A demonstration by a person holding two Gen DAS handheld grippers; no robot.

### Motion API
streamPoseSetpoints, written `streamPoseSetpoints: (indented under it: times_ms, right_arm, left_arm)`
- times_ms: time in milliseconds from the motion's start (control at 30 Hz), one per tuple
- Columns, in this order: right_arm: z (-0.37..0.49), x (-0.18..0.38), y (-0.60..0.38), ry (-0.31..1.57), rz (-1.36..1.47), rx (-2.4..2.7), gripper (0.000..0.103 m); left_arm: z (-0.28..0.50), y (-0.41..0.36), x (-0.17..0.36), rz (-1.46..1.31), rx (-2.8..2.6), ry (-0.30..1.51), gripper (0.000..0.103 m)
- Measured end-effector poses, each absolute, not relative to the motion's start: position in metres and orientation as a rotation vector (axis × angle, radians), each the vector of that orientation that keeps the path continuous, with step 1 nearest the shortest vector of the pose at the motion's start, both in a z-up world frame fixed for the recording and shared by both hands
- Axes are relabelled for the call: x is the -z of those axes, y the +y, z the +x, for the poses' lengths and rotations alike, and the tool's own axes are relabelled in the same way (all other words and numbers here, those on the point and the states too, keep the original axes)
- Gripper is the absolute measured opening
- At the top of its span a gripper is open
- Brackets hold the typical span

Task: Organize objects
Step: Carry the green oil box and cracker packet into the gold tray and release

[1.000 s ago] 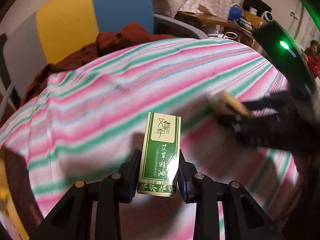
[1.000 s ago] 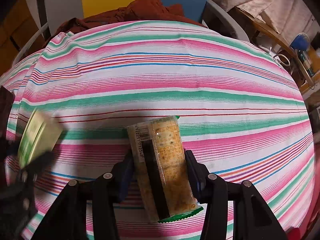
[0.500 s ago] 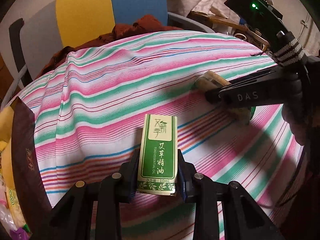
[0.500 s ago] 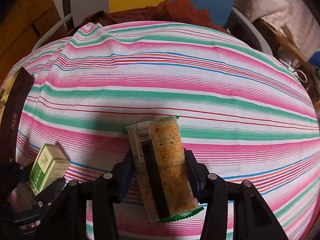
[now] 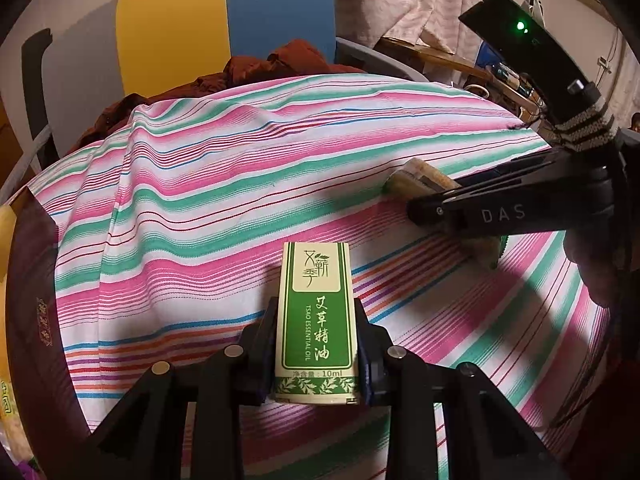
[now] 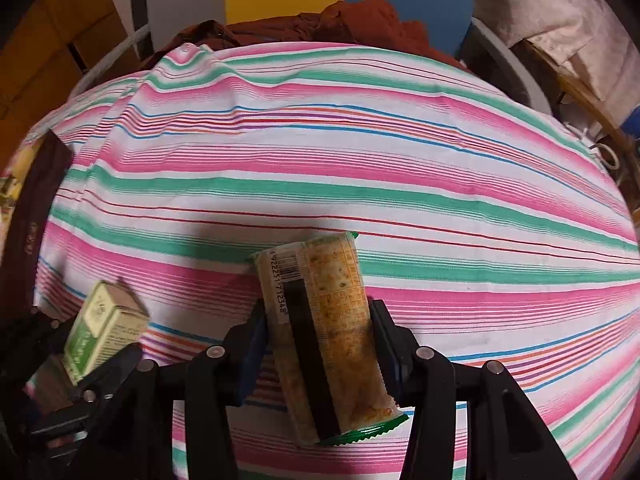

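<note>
A: Okay, room first?

B: The surface point(image 6: 400, 168), draped in a striped cloth point(image 5: 208, 184), is bare across the middle and far side. At its left edge there is a dark brown box point(image 5: 36, 312); a rust-coloured garment point(image 6: 360, 20) is heaped at the far edge against a chair point(image 5: 224, 28) with grey, yellow and blue panels.

A: Materials?

B: The cloth is woven, pink, green and white, and rumpled into folds at far left. The left gripper point(image 5: 316, 344) is clenched on an essential oil box point(image 5: 316, 320): cardboard, rectangular, green and cream. The right gripper point(image 6: 320, 340) is clamped on a cracker packet point(image 6: 324, 332): clear crinkly plastic, flat oblong, green serrated end.

A: Orientation?

B: The box's long axis runs along the jaws, pointing away, label face up, just above the near part of the cloth. The packet also lies lengthwise, barcode end forward, tilted slightly left, serrated end toward the camera. The grippers sit side by side, apart.
</note>
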State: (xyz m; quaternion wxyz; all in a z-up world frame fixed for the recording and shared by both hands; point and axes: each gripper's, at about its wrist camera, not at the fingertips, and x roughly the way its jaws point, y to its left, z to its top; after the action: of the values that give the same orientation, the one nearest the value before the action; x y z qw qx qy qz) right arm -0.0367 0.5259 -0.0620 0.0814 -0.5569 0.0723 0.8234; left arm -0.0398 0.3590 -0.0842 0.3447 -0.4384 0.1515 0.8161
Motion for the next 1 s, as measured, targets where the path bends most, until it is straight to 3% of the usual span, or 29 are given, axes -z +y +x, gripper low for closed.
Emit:
streamPoseSetpoints:
  times_ms: [500,1000]
  right_arm:
    - [-0.03,0.058,0.523,0.173,-1.664,-2.476,0.05]
    - [-0.008,0.052,0.535,0.124,-1.638,-2.448,0.05]
  left_arm:
    - [-0.038,0.359,0.07,-1.114,-2.121,0.412,0.03]
    - [-0.021,0.291,-0.017,-0.92,-2.281,0.381,0.031]
